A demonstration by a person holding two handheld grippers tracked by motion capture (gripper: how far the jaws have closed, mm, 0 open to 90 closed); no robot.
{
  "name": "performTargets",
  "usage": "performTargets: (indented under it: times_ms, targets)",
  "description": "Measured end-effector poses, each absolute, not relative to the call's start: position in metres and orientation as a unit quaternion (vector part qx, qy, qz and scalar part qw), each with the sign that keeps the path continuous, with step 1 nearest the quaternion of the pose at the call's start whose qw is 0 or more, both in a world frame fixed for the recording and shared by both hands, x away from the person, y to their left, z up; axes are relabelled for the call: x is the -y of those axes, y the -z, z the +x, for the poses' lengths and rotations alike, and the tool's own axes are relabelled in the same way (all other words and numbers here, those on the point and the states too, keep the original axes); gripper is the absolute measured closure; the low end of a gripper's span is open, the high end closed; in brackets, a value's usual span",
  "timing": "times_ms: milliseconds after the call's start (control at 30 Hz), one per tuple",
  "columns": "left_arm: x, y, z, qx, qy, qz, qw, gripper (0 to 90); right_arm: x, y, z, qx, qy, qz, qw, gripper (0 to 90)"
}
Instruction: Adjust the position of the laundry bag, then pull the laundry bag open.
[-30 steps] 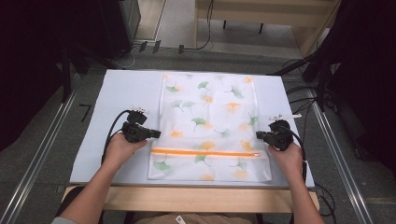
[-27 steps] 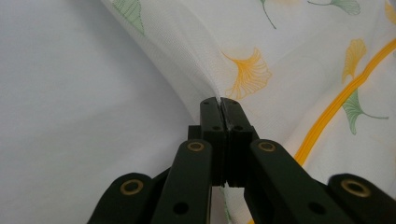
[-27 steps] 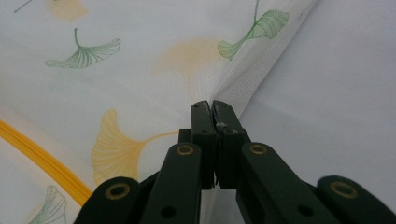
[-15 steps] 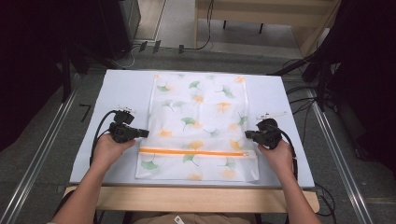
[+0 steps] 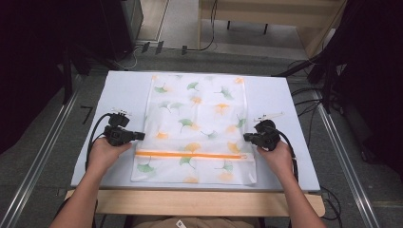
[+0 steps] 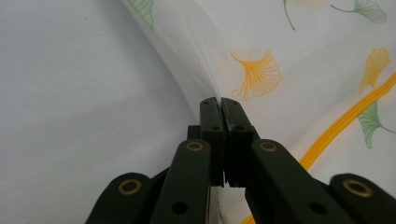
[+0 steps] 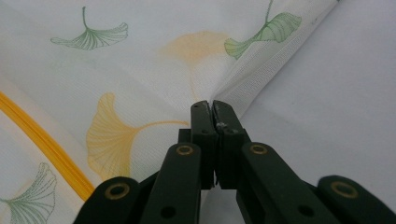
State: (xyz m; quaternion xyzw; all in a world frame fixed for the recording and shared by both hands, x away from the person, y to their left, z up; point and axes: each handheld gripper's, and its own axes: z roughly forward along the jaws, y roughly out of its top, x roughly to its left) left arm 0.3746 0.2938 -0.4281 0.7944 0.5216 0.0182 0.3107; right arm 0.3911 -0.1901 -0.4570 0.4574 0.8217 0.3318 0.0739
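On worktop (image 5: 123,90), mesh bag (image 5: 199,123) dragged nearer person vs 1 s ago; L gripper (image 5: 139,136) + R gripper (image 5: 247,137) fingers pinched shut on its side edges — repositioning underway.

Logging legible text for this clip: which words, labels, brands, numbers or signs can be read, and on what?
None can be read. The mesh bag carries only ginkgo-leaf prints and an orange zipper. A small white tag at the high view's bottom edge is too small to read.
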Motion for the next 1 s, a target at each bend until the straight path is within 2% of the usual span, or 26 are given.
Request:
performTargets:
  times_ms: [200, 367, 433, 567, 667, 1000]
  targets:
    - [-0.295, 0.430, 0.375, -0.524, -0.018, 0.794, 0.308, 88.9, 0.189, 0.458, 0.392, -0.820, -0.334, 0.460, 0.073, 88.4]
    - [-0.296, 0.431, 0.376, -0.525, -0.012, 0.793, 0.309, 73.3, 0.189, 0.457, 0.391, -0.821, -0.334, 0.457, 0.072, 79.3]
    - [-0.295, 0.431, 0.376, -0.525, -0.008, 0.791, 0.314, 68.5, 0.191, 0.457, 0.392, -0.820, -0.333, 0.459, 0.072, 71.6]
    - [-0.292, 0.428, 0.374, -0.520, -0.020, 0.792, 0.319, 58.9, 0.195, 0.455, 0.391, -0.815, -0.342, 0.462, 0.077, 61.9]
    - [-0.291, 0.427, 0.373, -0.517, -0.022, 0.792, 0.324, 49.2, 0.196, 0.454, 0.390, -0.812, -0.343, 0.466, 0.074, 60.6]
    - [-0.284, 0.420, 0.366, -0.502, -0.028, 0.798, 0.332, 42.5, 0.195, 0.447, 0.384, -0.811, -0.352, 0.459, 0.084, 55.8]
